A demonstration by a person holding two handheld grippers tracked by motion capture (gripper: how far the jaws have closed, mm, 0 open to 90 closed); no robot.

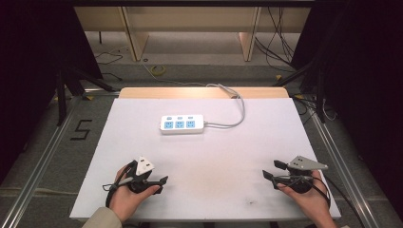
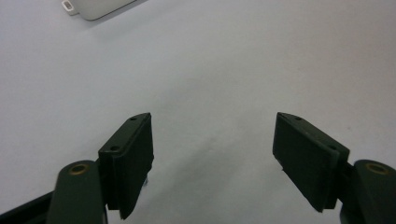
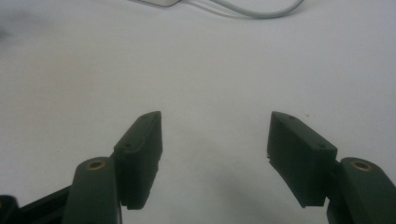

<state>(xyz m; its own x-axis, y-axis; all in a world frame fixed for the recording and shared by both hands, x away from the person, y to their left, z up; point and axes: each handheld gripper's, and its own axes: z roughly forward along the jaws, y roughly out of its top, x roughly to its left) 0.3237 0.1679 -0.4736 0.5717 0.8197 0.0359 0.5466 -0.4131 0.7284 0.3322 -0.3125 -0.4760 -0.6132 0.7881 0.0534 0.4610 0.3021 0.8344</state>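
Power strip [image 1: 182, 124] lying flat toward the far middle of the white counter [image 1: 142, 142], sockets facing up, with its white cord [image 1: 237, 116] curving off to the right and over the far edge. Left tongs [image 1: 164, 184] near the front left of the counter, jaws standing wide apart with nothing between them; right tongs [image 1: 269, 170] near the front right, also spread apart and empty. Both well apart from the strip, pointing inward over bare surface. In the left gripper view, a corner of the strip [image 2: 95, 7] visible at the top, ahead of the left tongs [image 2: 212, 161]; in the right gripper view, the cord [image 3: 254, 11] crossing the top edge beyond the right tongs [image 3: 215, 156]. Probably a light, stiff plastic body, smooth and a little slippery, likely to slide on the counter if pushed at one end. Best taken across the short width, on the two long sides near the middle. Cord soft and bendable, likely to drag behind and pull a little on its end.
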